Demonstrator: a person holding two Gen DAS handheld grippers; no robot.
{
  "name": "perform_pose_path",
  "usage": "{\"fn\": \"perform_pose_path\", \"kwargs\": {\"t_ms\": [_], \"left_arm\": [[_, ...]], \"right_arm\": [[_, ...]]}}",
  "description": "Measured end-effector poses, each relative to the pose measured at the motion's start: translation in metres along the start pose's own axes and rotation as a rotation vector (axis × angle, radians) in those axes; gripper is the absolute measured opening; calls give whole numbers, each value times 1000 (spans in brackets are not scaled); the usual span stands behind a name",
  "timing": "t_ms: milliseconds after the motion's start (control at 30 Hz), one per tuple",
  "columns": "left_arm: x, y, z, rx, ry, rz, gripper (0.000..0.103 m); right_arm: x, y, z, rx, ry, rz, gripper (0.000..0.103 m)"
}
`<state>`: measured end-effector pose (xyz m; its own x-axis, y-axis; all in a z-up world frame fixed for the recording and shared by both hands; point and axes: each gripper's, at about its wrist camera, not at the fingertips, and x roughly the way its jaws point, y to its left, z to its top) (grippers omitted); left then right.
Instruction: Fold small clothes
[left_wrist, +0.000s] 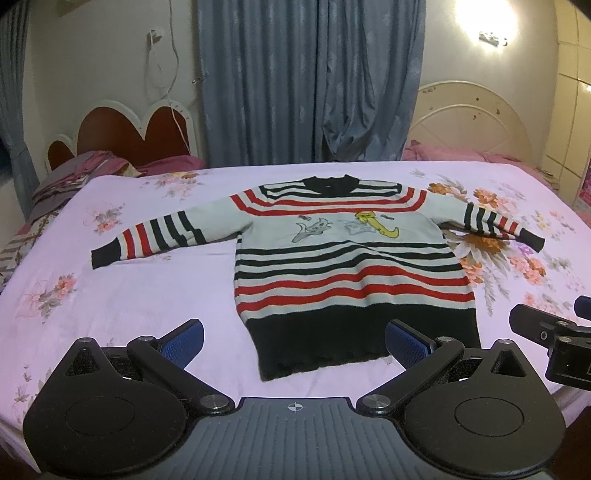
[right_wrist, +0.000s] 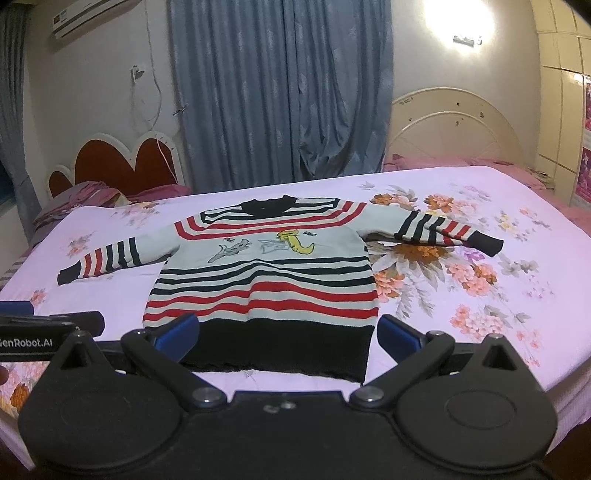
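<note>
Knit sweater (left_wrist: 351, 266); smooth cloth bedsheet (left_wrist: 147, 295); matt plastic left gripper (left_wrist: 294, 343).

Blue curtains (left_wrist: 310, 81) hang behind the floral-sheeted bed (left_wrist: 110, 295); a heart-shaped headboard (left_wrist: 125, 129) left, cream headboard (left_wrist: 469, 118) right, wall lamp (left_wrist: 487, 22) above.

**Sweater flat on the bed, grippers at its hem**

The sweater (left_wrist: 343, 258) lies spread on the bed (left_wrist: 122, 295), sleeves out to both sides, collar toward the curtain (left_wrist: 310, 81) behind. The left gripper (left_wrist: 294, 341) and right gripper (right_wrist: 288, 334) hover side by side before the hem, two headboards flanking the curtain.
</note>
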<state>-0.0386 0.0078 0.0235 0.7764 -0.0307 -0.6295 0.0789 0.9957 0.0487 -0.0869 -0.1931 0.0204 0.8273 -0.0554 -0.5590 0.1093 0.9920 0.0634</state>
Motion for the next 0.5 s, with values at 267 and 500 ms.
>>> {"fn": "perform_pose_path", "kwargs": {"t_ms": [267, 500], "left_arm": [[6, 2, 4, -4, 10, 2, 103], [8, 2, 4, -3, 13, 3, 103]], "right_arm": [[3, 1, 1, -2, 4, -1, 102], [6, 2, 0, -2, 6, -5, 102]]}}
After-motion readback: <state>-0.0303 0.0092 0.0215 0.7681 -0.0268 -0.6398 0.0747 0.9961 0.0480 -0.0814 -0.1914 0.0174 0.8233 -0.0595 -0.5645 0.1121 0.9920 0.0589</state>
